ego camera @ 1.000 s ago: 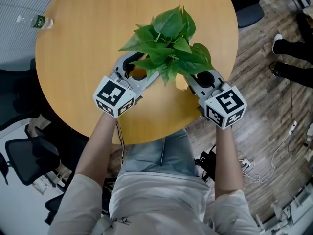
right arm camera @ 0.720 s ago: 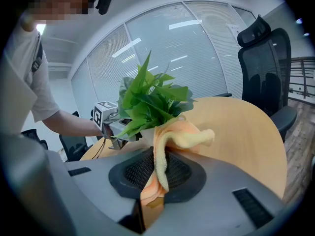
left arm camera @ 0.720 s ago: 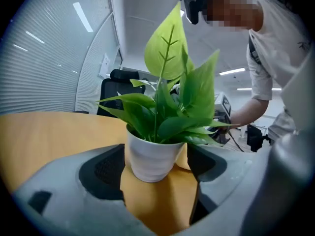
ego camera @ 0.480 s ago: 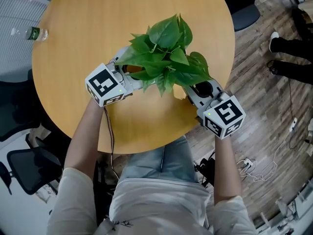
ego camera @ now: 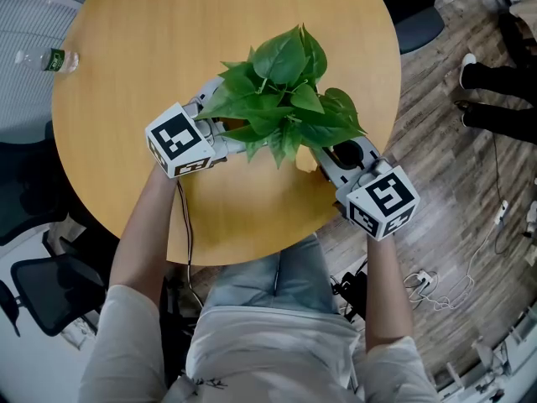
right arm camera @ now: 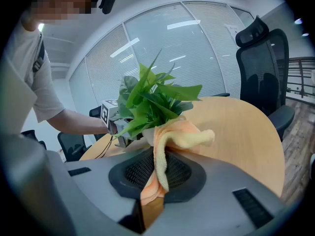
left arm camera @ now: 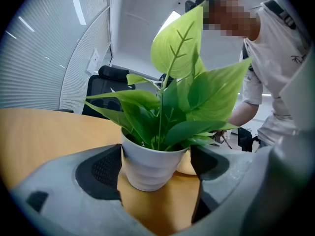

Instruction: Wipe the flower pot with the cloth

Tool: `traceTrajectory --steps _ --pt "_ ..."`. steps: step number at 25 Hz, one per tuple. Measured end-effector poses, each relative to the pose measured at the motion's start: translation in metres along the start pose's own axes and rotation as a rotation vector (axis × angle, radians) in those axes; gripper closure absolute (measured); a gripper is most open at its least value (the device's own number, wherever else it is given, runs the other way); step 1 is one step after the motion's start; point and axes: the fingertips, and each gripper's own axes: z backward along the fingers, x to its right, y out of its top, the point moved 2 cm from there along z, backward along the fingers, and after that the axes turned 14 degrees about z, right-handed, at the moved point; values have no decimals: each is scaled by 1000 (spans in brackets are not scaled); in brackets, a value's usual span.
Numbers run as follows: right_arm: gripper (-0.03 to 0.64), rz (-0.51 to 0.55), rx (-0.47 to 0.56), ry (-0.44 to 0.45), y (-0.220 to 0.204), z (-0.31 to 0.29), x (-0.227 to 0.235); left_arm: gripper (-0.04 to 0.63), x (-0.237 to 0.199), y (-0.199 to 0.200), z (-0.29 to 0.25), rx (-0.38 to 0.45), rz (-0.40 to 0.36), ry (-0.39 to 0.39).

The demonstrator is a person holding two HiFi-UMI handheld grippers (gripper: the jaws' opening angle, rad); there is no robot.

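A leafy green plant (ego camera: 285, 91) stands in a white ribbed flower pot (left arm camera: 147, 166) on the round wooden table (ego camera: 168, 32). In the head view the leaves hide the pot. My left gripper (left arm camera: 156, 167) straddles the pot from the left; its jaws are opening, with a gap on the right side. My right gripper (right arm camera: 155, 171) is shut on a yellow-orange cloth (right arm camera: 170, 139). That cloth (ego camera: 309, 159) rests against the pot's right side, under the leaves.
A water bottle (ego camera: 50, 59) lies at the table's far left edge. A black office chair (ego camera: 42, 284) stands on the floor at lower left, another (right arm camera: 266, 68) beyond the table. Cables (ego camera: 436, 288) trail over the wooden floor on the right.
My left gripper has swung leftward round the pot and its jaws have spread wider. The right gripper and the cloth have stayed where they were.
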Motion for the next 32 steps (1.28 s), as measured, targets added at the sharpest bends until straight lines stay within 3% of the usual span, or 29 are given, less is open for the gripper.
traceTrajectory --steps 3,11,18,32 --pt "572 10 1 -6 1 4 4 160 0 -1 -1 10 4 8" --pt "572 57 -13 -163 7 15 59 163 0 -1 1 21 17 26" --pt "572 137 -21 -106 20 -11 56 163 2 0 -3 30 29 73" --pt "572 133 -20 -84 15 -5 49 163 11 -3 -8 80 84 238"
